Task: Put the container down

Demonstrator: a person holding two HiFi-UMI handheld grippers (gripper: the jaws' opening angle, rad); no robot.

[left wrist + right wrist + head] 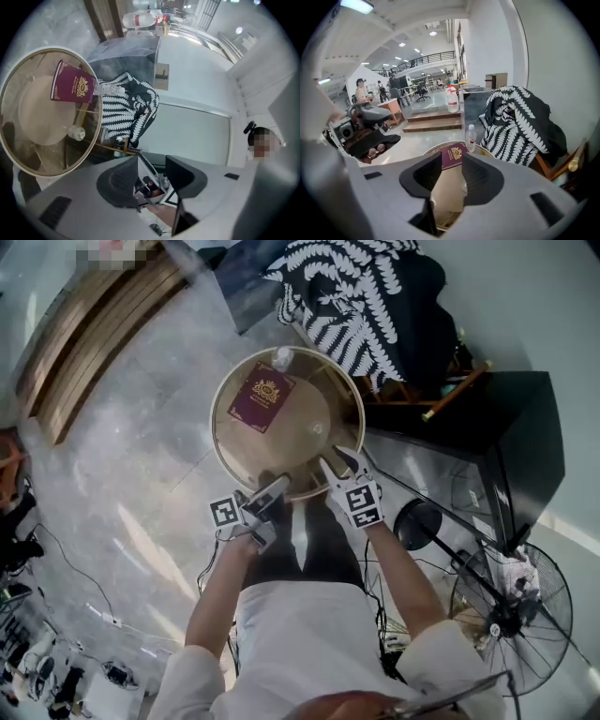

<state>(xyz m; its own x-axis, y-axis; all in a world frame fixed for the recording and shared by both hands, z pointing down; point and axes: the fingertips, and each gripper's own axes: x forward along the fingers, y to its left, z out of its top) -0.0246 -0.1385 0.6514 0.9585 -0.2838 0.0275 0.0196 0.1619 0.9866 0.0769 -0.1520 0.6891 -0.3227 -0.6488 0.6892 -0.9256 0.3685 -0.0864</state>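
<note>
Tongs first: you're holding the left tongs (152,163) roughly half-spread w/ nothing btwn the jaws, only background showing thru the gap. The right tongs (451,158) are sitting narrower but not closed, and they're empty too, w/ the desk top showing thru the slot. Both are hovering above the near rim of the round desk (214,413) and touching nothing, so the put-down is looking done to me.

The container (317,428) is standing free near the middle of the desk, well apart from both tools. I'm taking it to be that small clear jar-like piece, tho it's too small to be sure. You're holding the right tool tilted down at the desk, prob. so the drop spot is staying in sight. The left one is pointing level and rolled on its side, so it's doing no work atm.

Materials: the desk is showing a thin gold-tone metal rim round a glossy see-thru top, w/ a pale beige disc underneath. A maroon booklet (262,397), flat and rectangular w/ a gold crest, is lying toward the far side. A clear plastic bottle (471,137) w/ a white cap is standing at the far rim just beyond it. The pads (478,176) are looking dark grey, ribbed and rubbery, so prob. a decent bite on slick plastic. Beyond the desk a black-and-white fern-print cloth (352,296) is draping softly, and the floor (141,484) is shining like polished grey stone.
</note>
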